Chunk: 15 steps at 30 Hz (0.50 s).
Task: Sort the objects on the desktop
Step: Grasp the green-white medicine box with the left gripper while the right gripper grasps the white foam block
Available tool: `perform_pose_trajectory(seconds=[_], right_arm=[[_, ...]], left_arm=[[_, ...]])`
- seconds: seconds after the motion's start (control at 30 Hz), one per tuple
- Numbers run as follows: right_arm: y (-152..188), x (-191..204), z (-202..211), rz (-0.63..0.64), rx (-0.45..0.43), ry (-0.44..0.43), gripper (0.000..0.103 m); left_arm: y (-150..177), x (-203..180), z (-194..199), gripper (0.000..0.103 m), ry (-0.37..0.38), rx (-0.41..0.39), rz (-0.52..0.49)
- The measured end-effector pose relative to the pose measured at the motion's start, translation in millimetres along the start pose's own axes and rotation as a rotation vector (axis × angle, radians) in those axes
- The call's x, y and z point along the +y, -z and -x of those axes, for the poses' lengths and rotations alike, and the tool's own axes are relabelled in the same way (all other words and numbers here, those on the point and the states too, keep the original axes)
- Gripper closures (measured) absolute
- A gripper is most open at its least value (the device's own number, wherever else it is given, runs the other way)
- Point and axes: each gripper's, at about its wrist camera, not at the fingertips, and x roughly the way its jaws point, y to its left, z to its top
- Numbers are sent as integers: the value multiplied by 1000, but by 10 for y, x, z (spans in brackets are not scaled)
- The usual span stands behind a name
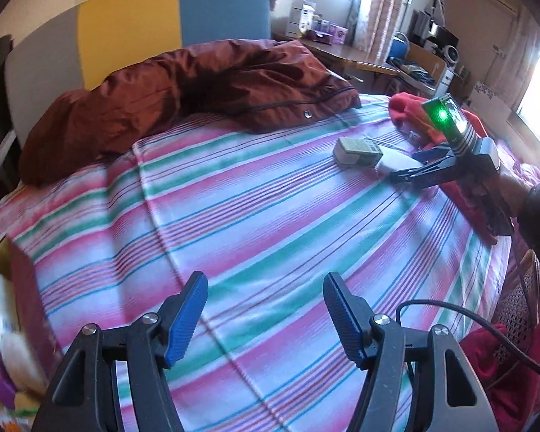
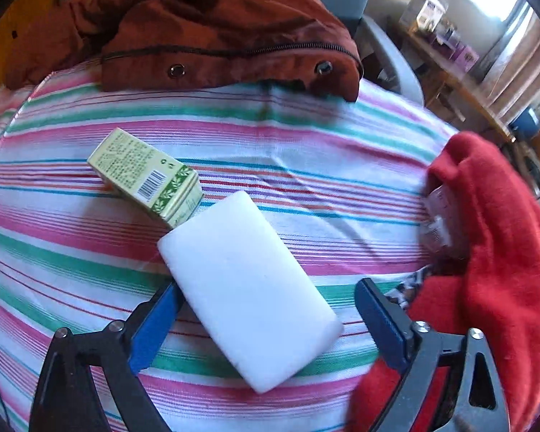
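Note:
My right gripper (image 2: 268,286) is open over the striped bedsheet (image 2: 306,136), its jaws on either side of a white rectangular block (image 2: 248,288) that lies flat. The left pad (image 2: 154,327) is at the block's edge and the right pad (image 2: 381,320) stands apart from it. A green printed box (image 2: 147,176) touches the block's far end. In the left wrist view the same white block (image 1: 392,161) and green box (image 1: 358,151) lie far right, with the right gripper (image 1: 408,165) at them. My left gripper (image 1: 264,280) hangs open above bare sheet, holding nothing.
A rust-brown jacket (image 1: 183,100) is heaped at the far side of the bed. A red cloth (image 2: 486,252) lies right of the block, with a small clear item (image 2: 439,223) against it. A cardboard box (image 1: 14,306) with items sits at the left edge. A black cable (image 1: 486,327) runs at lower right.

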Motion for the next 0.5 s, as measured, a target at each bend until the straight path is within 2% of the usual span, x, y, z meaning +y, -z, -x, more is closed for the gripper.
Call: perform_pose_trajectory(seconds=[0.03, 0.13, 0.37, 0.5], right_arm=[[12, -2, 12, -12, -1, -23, 25], [91, 50, 79, -23, -13, -12, 30], [293, -91, 218, -221, -85, -103, 31], [320, -126, 324, -282, -139, -112, 30]], left_arm=[[-42, -21, -33, 35, 4, 3, -8], [-230, -131, -147, 35, 32, 4, -67], [-689, -537, -456, 35, 114, 27, -225], [-901, -779, -665, 35, 110, 24, -290]])
